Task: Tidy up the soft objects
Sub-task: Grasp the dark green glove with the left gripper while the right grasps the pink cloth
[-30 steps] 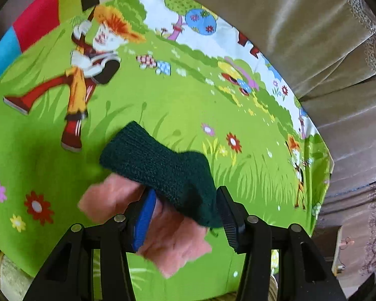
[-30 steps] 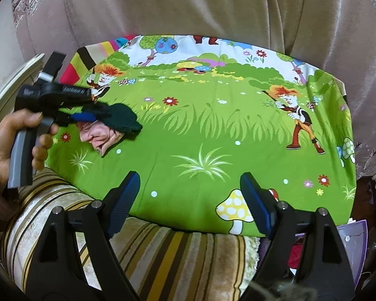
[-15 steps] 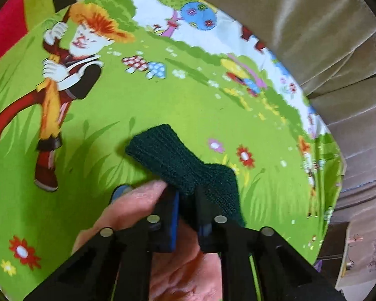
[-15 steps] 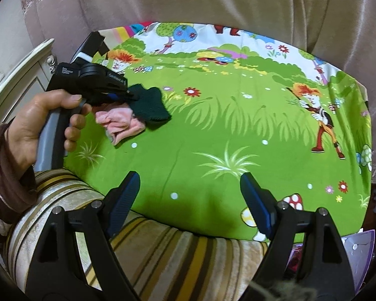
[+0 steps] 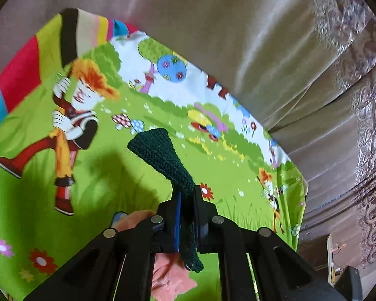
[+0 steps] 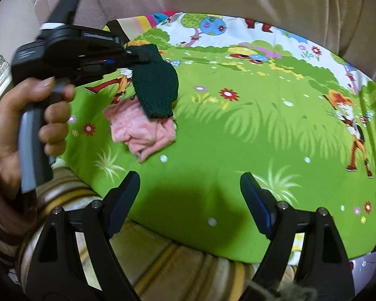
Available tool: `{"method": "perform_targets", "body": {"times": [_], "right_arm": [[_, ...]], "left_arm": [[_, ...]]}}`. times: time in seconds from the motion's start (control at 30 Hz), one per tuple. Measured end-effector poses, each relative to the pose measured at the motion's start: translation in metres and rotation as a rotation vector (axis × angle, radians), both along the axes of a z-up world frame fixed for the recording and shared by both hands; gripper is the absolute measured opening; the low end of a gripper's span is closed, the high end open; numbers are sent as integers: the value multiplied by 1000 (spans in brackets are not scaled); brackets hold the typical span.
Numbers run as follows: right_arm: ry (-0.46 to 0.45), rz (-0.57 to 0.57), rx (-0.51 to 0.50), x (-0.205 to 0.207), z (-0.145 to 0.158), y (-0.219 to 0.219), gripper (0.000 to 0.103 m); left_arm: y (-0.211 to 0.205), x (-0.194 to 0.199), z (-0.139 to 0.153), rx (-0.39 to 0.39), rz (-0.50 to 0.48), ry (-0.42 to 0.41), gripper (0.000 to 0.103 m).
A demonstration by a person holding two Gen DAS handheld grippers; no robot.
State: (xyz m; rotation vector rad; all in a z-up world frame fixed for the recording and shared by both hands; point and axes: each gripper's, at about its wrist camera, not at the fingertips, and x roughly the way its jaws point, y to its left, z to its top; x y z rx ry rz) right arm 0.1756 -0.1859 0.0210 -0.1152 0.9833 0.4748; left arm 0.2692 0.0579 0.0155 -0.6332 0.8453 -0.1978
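The dark green knitted piece (image 5: 163,155) is pinched between the fingers of the left gripper (image 5: 186,215), its ribbed end fanning out past the fingertips while its lower end droops beneath the jaws. From the right wrist view the same green knit (image 6: 155,85) hangs off the surface, dangling from the left gripper (image 6: 137,56) with its lowest edge just over the pink fuzzy cloth (image 6: 143,130). That pink cloth lies crumpled on the green cartoon-printed sheet (image 6: 238,138), near its left front part, and in the left wrist view it shows only as patches of pink (image 5: 173,276) below and behind the gripper frame. A bare hand (image 6: 17,125) wraps the grey handle of the left tool, a brown sleeve at the wrist. The right gripper (image 6: 190,200) hovers lower, over the front edge of the sheet, with its blue-padded fingers (image 6: 122,198) spread wide apart and nothing between them — its shadow falls on the green print just ahead. Under the sheet's front edge runs a striped cushion (image 6: 175,263) in brown and cream, and behind the sheet rise the glossy taupe cushions (image 5: 238,37) of a sofa back, with lace-patterned fabric (image 5: 368,150) at the far right.
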Motion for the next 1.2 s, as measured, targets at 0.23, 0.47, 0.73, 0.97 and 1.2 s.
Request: {"method": "perform_targets", "body": {"times": [0.23, 0.47, 0.73, 0.97, 1.2], "right_arm": [[29, 64, 45, 23, -6, 41, 86], [60, 78, 44, 57, -25, 75, 86], [145, 82, 44, 77, -58, 93, 86], [162, 102, 64, 77, -63, 93, 43], [110, 64, 113, 68, -41, 75, 20]], "left_arm": [[32, -22, 16, -9, 59, -41, 9], [58, -49, 23, 0, 117, -77, 9], [77, -75, 16, 5, 170, -81, 9], [75, -82, 8, -2, 169, -61, 9], [69, -90, 15, -2, 166, -88, 9]]}}
